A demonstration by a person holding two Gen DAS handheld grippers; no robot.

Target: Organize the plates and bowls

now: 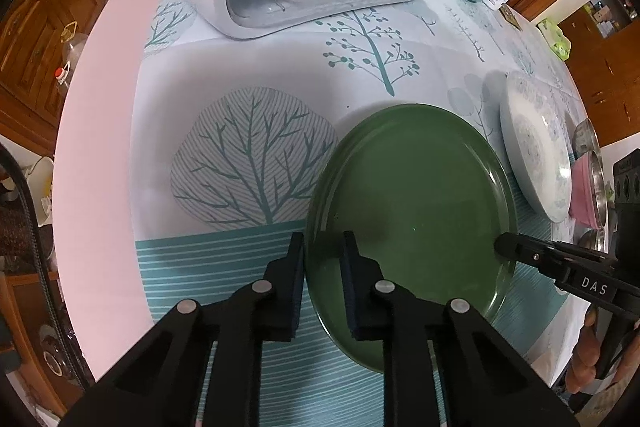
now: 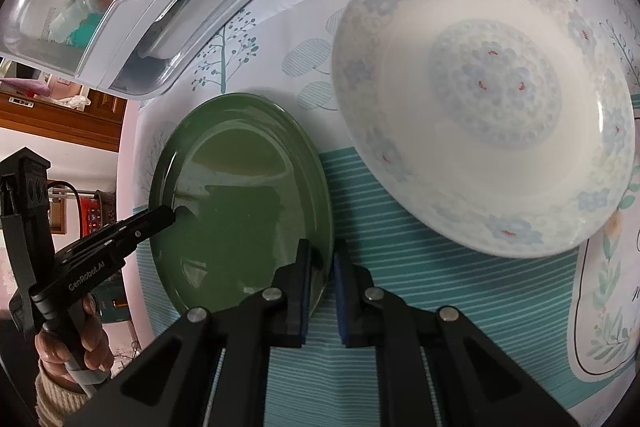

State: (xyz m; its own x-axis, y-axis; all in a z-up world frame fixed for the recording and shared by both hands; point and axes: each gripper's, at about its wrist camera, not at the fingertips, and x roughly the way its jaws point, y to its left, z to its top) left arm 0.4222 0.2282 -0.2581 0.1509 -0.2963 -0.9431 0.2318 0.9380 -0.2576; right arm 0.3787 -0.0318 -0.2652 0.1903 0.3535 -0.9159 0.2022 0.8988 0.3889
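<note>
1. Tablecloth (image 1: 256,163) printed with teal trees covers the table
2. Left gripper (image 1: 324,247) is clamped on the left rim of the green plate (image 1: 416,211), which lies flat on the cloth
3. Right gripper (image 2: 322,259) pinches the same plate's opposite rim
4. White floral plate (image 2: 480,99) sits just beside it, rightward

Brown wooden cabinets (image 1: 36,39) ring a table under a tree-printed cloth (image 1: 248,163).
</note>
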